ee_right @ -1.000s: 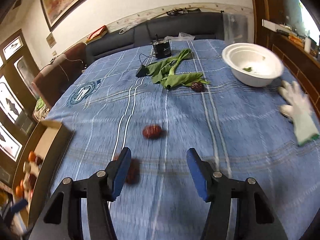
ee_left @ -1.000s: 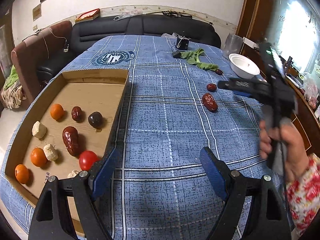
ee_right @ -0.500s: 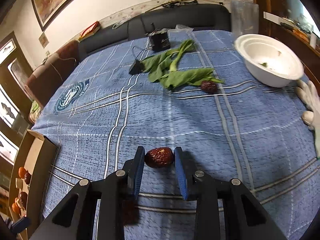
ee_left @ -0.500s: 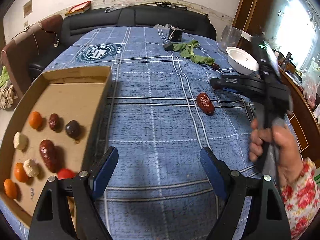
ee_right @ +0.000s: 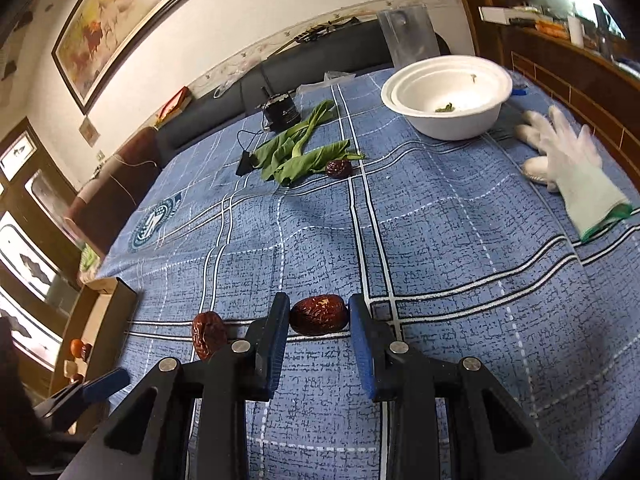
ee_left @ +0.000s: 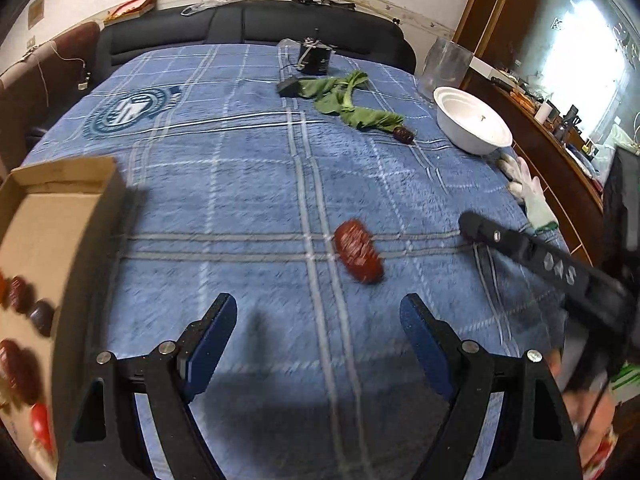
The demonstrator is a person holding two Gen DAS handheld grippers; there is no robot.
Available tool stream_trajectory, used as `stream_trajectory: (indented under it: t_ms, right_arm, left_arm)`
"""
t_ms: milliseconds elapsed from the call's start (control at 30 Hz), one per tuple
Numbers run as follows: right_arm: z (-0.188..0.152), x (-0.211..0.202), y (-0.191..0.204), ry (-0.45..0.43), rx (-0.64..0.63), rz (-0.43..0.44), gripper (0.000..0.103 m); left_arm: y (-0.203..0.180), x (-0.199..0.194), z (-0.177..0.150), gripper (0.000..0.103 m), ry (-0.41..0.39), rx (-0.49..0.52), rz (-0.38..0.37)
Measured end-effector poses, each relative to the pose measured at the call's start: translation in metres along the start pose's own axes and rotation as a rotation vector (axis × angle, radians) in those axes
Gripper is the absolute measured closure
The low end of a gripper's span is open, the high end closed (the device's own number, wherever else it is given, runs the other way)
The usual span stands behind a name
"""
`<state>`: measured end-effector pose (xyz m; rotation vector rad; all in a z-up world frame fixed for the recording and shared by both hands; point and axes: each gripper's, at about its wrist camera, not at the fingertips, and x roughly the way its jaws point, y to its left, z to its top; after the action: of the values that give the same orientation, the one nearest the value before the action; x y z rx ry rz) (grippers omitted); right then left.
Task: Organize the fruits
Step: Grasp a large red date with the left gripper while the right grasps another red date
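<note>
Item 1, right hand-held gripper [ee_right: 319, 330]: its jaws have just been closing and now stand narrow, both blue pads against a dark red date [ee_right: 319, 315] that sits low on the blue plaid cloth [ee_right: 440, 240]; judged step, the pick-up of 1 date for sorting. The next move calls for a lift clear of the cloth and a carry toward the cardboard tray [ee_left: 52, 208] at the left edge. Item 2, left hand-held gripper [ee_left: 318, 332]: jaws wide, nothing between them, poised over bare cloth just short of a second, larger red date [ee_left: 358, 255], which lies loose; judged to need a short advance to straddle that date before closing. In the right wrist view this same date [ee_right: 209, 334] lies just left of the gripped 1. Item 3, cardboard tray: holds several dark red dates, 1 red tomato-like fruit at its near corner and, seen small from the right wrist view, an orange fruit; exact count not readable. Item 4, white glove [ee_right: 568, 160], lying flat near the right edge. Item 5, a third date [ee_right: 339, 168], touching the tips of some green leaves [ee_right: 300, 156] further back. Item 6, white bowl [ee_right: 448, 96], far right: holds only 1 or 2 green scraps. Item 7, clear container [ee_right: 408, 36] behind the bowl: contents cannot be told.
</note>
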<state>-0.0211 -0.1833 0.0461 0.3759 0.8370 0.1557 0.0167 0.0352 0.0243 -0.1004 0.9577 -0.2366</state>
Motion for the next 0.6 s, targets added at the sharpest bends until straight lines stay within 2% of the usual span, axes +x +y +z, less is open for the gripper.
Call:
stream_trajectory:
  t_ms: [167,233,267,333,367,400,600]
  right_arm:
    - [0.001,0.004,-0.008,0.016,0.017,0.009,0.071]
    - [0.001,0.005,-0.008,0.013,0.015,0.005,0.071]
    - [0.002,0.004,-0.008,0.012,0.013,0.006,0.071]
    - [0.002,0.004,-0.007,0.011,0.007,0.009,0.071]
    - [0.002,0.004,-0.006,0.012,0.001,0.009,0.071]
    - [0.001,0.004,-0.004,0.011,-0.008,0.010,0.071]
    - [-0.002,0.005,0.007,0.014,-0.054,0.030,0.070]
  left_arm:
    - [-0.010,0.027,0.014,0.022,0.013,0.005,0.016]
    - [-0.013,0.034,0.016,0.035,0.025,0.013,0.011]
    - [-0.017,0.036,0.017,0.035,0.019,0.030,0.021]
    - [-0.021,0.039,0.019,0.056,0.010,0.056,0.028]
    - [-0.024,0.039,0.019,0.061,-0.002,0.072,0.044]
    - [-0.025,0.040,0.019,0.076,-0.004,0.076,0.046]
    - [-0.019,0.028,0.011,0.076,-0.032,0.047,0.031]
